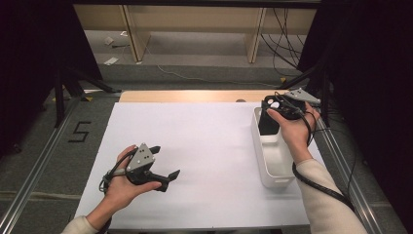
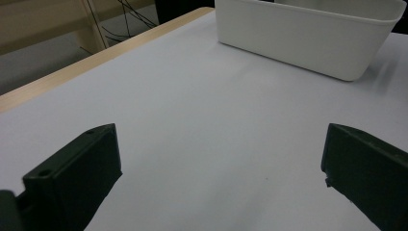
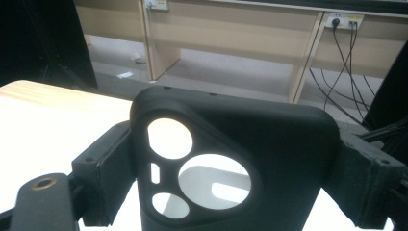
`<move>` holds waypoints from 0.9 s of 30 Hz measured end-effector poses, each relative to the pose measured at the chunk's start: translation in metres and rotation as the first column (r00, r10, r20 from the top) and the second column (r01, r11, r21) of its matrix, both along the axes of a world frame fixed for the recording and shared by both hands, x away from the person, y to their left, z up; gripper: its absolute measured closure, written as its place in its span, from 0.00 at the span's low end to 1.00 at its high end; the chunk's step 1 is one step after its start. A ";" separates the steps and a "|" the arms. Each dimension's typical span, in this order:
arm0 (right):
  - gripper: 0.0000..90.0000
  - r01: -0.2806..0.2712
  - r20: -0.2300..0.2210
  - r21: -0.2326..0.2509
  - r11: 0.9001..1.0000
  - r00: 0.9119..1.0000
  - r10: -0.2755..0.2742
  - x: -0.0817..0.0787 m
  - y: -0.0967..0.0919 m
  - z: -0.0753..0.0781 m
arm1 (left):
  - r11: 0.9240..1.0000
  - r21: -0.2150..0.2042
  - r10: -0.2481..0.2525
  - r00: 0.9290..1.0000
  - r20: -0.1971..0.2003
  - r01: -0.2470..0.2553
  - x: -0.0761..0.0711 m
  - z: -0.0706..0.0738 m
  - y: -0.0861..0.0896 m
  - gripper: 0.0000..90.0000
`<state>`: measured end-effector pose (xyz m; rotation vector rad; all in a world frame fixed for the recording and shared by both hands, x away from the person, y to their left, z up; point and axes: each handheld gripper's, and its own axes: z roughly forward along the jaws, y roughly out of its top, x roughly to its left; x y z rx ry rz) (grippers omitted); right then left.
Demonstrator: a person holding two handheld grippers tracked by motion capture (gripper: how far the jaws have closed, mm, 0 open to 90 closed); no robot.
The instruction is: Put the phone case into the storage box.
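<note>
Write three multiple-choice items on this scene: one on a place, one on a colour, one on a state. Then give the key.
1. Where is the white bin?
A. near the table's right edge
B. at the table's left edge
C. on the floor

2. What colour is the phone case?
A. red
B. black
C. white

3. How do the left gripper jaws stand?
A. shut on the case
B. shut on the bin
C. open, nothing between them

Key: 1 A, the high view shows it there. 2 B, black in the right gripper jaws. 3 C, bare table shows between them.
</note>
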<state>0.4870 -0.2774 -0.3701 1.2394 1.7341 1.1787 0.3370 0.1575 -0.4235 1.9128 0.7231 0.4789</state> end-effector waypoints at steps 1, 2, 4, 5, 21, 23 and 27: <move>0.17 0.001 0.000 -0.002 1.000 1.000 -0.001 0.000 0.000 0.000 | 1.000 0.000 0.000 1.000 0.000 0.000 0.000 0.000 0.000 0.00; 0.17 0.000 0.000 -0.003 1.000 1.000 0.000 0.000 0.000 -0.001 | 1.000 -0.001 -0.001 1.000 0.000 0.001 0.000 0.000 0.000 0.00; 0.17 0.002 0.000 -0.002 1.000 1.000 -0.002 0.000 0.000 -0.002 | 1.000 -0.001 -0.001 1.000 0.001 0.001 0.000 0.000 0.000 0.00; 0.17 0.002 -0.002 -0.003 1.000 1.000 -0.002 0.000 0.001 -0.003 | 1.000 -0.001 -0.001 1.000 0.000 0.001 0.000 0.000 0.000 0.00; 0.17 0.007 -0.006 -0.011 1.000 1.000 -0.007 0.006 0.002 -0.006 | 1.000 0.000 -0.002 1.000 -0.002 0.002 0.000 0.000 -0.001 0.00; 0.17 0.008 -0.010 -0.009 1.000 1.000 -0.008 0.007 0.002 -0.006 | 1.000 0.000 -0.003 1.000 -0.002 0.003 0.000 0.000 -0.001 0.00; 0.17 0.011 -0.006 -0.009 1.000 1.000 -0.011 0.010 0.002 -0.006 | 1.000 -0.001 -0.004 1.000 -0.003 0.004 0.000 0.000 -0.001 0.00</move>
